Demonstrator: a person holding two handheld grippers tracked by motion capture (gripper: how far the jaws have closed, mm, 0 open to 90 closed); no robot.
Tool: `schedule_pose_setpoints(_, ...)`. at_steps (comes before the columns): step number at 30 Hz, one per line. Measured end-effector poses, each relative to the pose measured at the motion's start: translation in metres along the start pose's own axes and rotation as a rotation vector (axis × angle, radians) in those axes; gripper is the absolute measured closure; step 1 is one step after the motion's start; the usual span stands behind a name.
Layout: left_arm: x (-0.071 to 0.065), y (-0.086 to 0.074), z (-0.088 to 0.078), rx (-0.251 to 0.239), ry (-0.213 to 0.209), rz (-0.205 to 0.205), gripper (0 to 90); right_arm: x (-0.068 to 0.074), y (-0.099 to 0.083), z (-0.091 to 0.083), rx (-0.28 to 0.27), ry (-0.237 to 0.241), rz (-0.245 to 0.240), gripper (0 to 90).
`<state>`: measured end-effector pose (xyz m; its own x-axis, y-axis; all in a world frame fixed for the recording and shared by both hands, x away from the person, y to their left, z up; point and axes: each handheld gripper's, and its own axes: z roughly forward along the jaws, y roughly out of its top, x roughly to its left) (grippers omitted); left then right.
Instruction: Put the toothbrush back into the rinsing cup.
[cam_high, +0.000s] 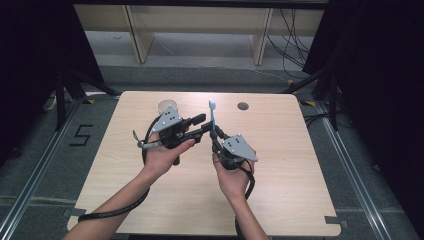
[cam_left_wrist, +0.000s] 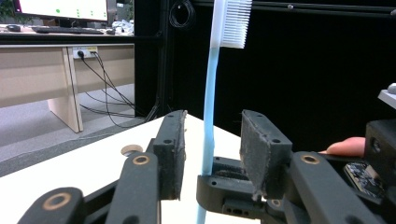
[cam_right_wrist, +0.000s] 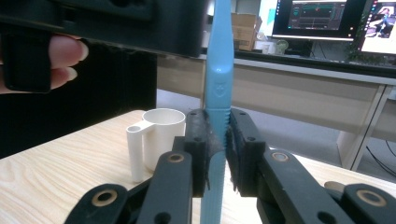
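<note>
L gripper (cam_high: 199, 126) fingers apart, R gripper (cam_high: 216, 134) fingers clamped, both raised

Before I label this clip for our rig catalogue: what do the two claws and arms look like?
Both the left claw and right claw are black, each topped by a grey three-cornered plate and trailing a black cable. Brass-coloured pivot pins mark the jaw links. The forearms are bare, without sleeves.

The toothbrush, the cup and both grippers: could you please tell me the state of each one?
toothbrush: upright, bristles on top, clamped at its handle.
right gripper: shut on the toothbrush.
left gripper: open, fingers on either side of the toothbrush handle, not pressing it.
cup: standing upright on the table, untouched.
</note>
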<state>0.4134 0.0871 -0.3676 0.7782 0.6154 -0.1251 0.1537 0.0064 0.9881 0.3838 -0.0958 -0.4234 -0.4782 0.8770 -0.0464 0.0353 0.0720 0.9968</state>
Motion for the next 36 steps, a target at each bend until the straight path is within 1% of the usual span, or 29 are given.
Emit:
schedule_pose_setpoints(2, 0.001, 0.0, 0.002, 0.001, 0.004, -0.004, 61.6, 0.002, 0.0, 0.0, 0.005, 0.002, 0.007, 79.5)
schedule_pose_setpoints(4, 0.001, 0.0, 0.004, 0.006, 0.005, -0.008, 62.9, 0.002, 0.0, 0.0, 0.0, 0.004, 0.001, 79.6)
schedule_pose_setpoints(5, 0.002, 0.0, 0.005, 0.007, 0.004, -0.014, 63.4, 0.003, -0.001, 0.0, 0.004, 0.013, 0.013, 79.6)
schedule_pose_setpoints(6, 0.002, 0.0, 0.006, 0.007, 0.003, -0.012, 64.6, 0.003, -0.001, -0.001, 0.017, 0.013, 0.001, 79.6)
schedule_pose_setpoints(8, 0.002, 0.0, 0.008, 0.011, 0.009, -0.008, 67.3, 0.003, -0.001, 0.0, 0.007, 0.007, -0.017, 79.5)
schedule_pose_setpoints(14, 0.002, -0.001, 0.011, 0.014, 0.004, -0.007, 72.8, 0.004, -0.001, -0.001, 0.011, 0.013, -0.001, 79.5)
schedule_pose_setpoints(15, 0.002, -0.001, 0.012, 0.015, 0.001, -0.006, 73.6, 0.004, -0.001, 0.0, 0.001, 0.012, -0.011, 79.6)
schedule_pose_setpoints(16, 0.002, -0.002, 0.012, 0.017, 0.0, -0.006, 74.7, 0.004, 0.0, 0.0, 0.005, 0.015, -0.003, 79.5)
schedule_pose_setpoints(17, 0.002, -0.002, 0.013, 0.018, -0.002, -0.007, 75.5, 0.004, 0.0, 0.001, -0.004, 0.022, -0.007, 79.5)
schedule_pose_setpoints(18, 0.002, -0.002, 0.013, 0.017, -0.003, -0.007, 77.0, 0.004, 0.0, 0.0, 0.0, 0.01, -0.016, 79.6)
schedule_pose_setpoints(19, 0.002, -0.003, 0.013, 0.013, -0.001, -0.006, 78.3, 0.005, 0.001, 0.0, 0.003, 0.012, -0.015, 79.5)
schedule_pose_setpoints(22, 0.003, -0.003, 0.012, 0.003, 0.003, -0.005, 83.0, 0.006, 0.001, 0.0, 0.002, 0.011, -0.005, 79.5)
schedule_pose_setpoints(23, 0.003, -0.003, 0.012, 0.003, 0.005, -0.004, 83.5, 0.006, 0.001, 0.001, -0.005, 0.016, -0.004, 79.4)
schedule_pose_setpoints(24, 0.003, -0.003, 0.012, 0.004, 0.005, -0.004, 83.8, 0.006, 0.001, 0.001, 0.003, 0.019, 0.002, 79.4)
schedule_pose_setpoints(26, 0.004, -0.003, 0.011, 0.008, 0.007, 0.004, 84.1, 0.006, 0.001, 0.002, -0.003, 0.021, -0.007, 79.1)
schedule_pose_setpoints(27, 0.004, -0.003, 0.011, 0.009, 0.007, 0.007, 84.3, 0.006, 0.001, 0.002, 0.004, 0.018, -0.017, 78.8)
schedule_pose_setpoints(28, 0.004, -0.003, 0.011, 0.008, 0.004, 0.007, 84.4, 0.007, 0.001, 0.002, 0.016, 0.032, 0.004, 78.3)
schedule_pose_setpoints(29, 0.004, -0.003, 0.011, 0.007, 0.003, 0.005, 84.4, 0.006, 0.001, 0.003, 0.006, 0.03, -0.017, 77.0)
schedule_pose_setpoints(31, 0.004, -0.002, 0.01, 0.004, 0.006, 0.008, 84.5, 0.006, 0.0, 0.004, 0.019, 0.041, -0.036, 70.7)
schedule_pose_setpoints(32, 0.005, -0.002, 0.01, 0.0, 0.007, 0.012, 84.5, 0.007, 0.0, 0.003, 0.039, 0.058, -0.022, 67.6)
schedule_pose_setpoints(34, 0.005, 0.0, 0.008, -0.004, 0.015, 0.018, 84.5, 0.005, -0.001, 0.003, 0.039, 0.054, -0.06, 61.1)
schedule_pose_setpoints(35, 0.006, 0.001, 0.007, -0.003, 0.019, 0.029, 84.5, 0.004, -0.001, 0.003, 0.046, 0.058, -0.066, 58.4)
schedule_pose_setpoints(36, 0.006, 0.001, 0.007, -0.005, 0.026, 0.03, 84.5, 0.003, -0.001, 0.001, 0.063, 0.067, -0.073, 56.3)
